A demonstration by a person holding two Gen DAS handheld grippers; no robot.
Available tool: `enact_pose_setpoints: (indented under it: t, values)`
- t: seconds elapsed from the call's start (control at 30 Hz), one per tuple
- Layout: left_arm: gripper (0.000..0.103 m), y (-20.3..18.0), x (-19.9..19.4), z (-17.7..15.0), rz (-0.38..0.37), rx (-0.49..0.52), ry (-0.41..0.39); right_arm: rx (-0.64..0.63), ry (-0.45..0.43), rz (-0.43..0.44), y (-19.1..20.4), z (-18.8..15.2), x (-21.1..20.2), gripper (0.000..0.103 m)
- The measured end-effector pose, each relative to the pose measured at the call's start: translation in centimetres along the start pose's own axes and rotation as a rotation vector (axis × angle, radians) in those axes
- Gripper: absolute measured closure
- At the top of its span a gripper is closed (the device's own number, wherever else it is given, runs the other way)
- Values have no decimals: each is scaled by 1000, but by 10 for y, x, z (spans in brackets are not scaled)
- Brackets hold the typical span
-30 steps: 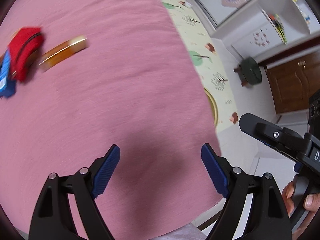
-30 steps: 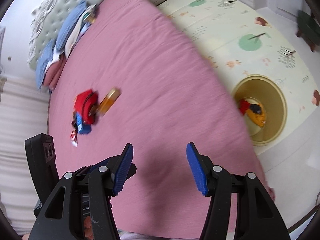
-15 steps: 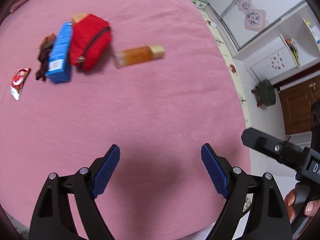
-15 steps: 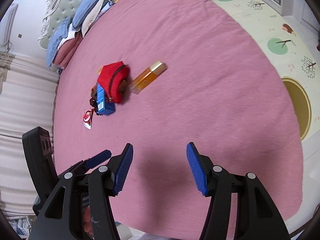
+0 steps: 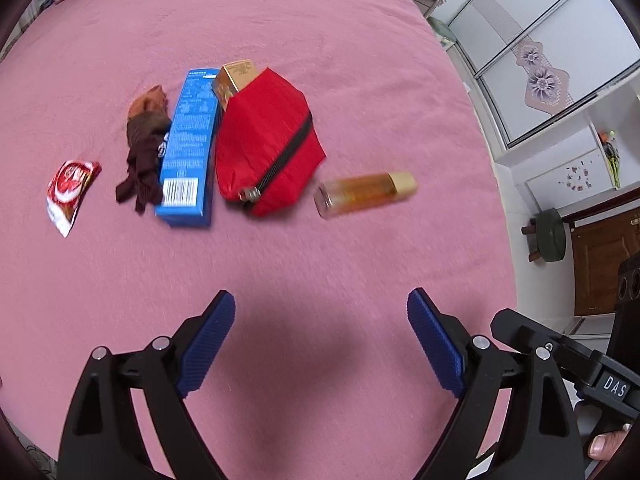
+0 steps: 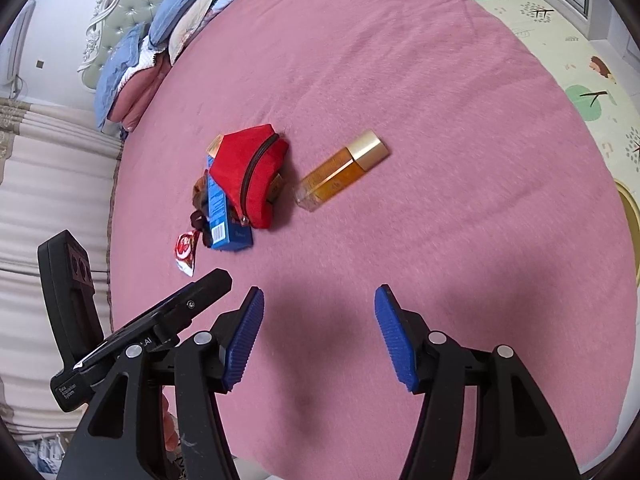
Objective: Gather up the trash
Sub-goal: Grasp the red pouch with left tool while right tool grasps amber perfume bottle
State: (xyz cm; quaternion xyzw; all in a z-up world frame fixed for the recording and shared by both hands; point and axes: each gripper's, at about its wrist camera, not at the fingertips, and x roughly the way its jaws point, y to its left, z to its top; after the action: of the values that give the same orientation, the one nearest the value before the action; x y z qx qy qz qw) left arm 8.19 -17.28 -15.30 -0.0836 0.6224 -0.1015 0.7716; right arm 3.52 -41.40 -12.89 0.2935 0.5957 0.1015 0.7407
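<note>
A: Looking through the left wrist view first, the cluster is now seen in full where a second ago only its edge was caught: a red wrapper (image 5: 70, 190) far left, a brown rag (image 5: 144, 148), a blue carton (image 5: 188, 148), a red pouch (image 5: 266, 148) and an amber bottle (image 5: 366, 194) to the right. The left gripper (image 5: 320, 344) has just been opened wider, and nothing is held between its pads

B: So an approach is judged, with no piece picked yet. What room is left?

A: Bare pink bedspread (image 5: 320, 20) is seen on every side; its right edge drops to the floor

B: And the right wrist view?

A: The right gripper (image 6: 318, 336) is about half open and empty, with the bottle (image 6: 342, 170) far ahead. The floor bin seen earlier is cut to a sliver (image 6: 630, 216) at right; pillows (image 6: 160, 36) lie far left
</note>
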Motion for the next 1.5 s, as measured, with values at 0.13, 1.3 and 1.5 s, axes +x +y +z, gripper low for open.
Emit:
enact_pose_setpoints:
  t: [0.13, 1.3, 1.5]
  values:
    - [13, 7, 12, 19, -5, -11, 6, 15, 18, -6, -1, 19, 18, 45]
    - [59, 41, 108, 125, 0, -4, 140, 241, 119, -83, -34, 110, 134, 27]
    - [82, 46, 107, 118, -47, -49, 133, 218, 108, -153, -33, 108, 137, 46]
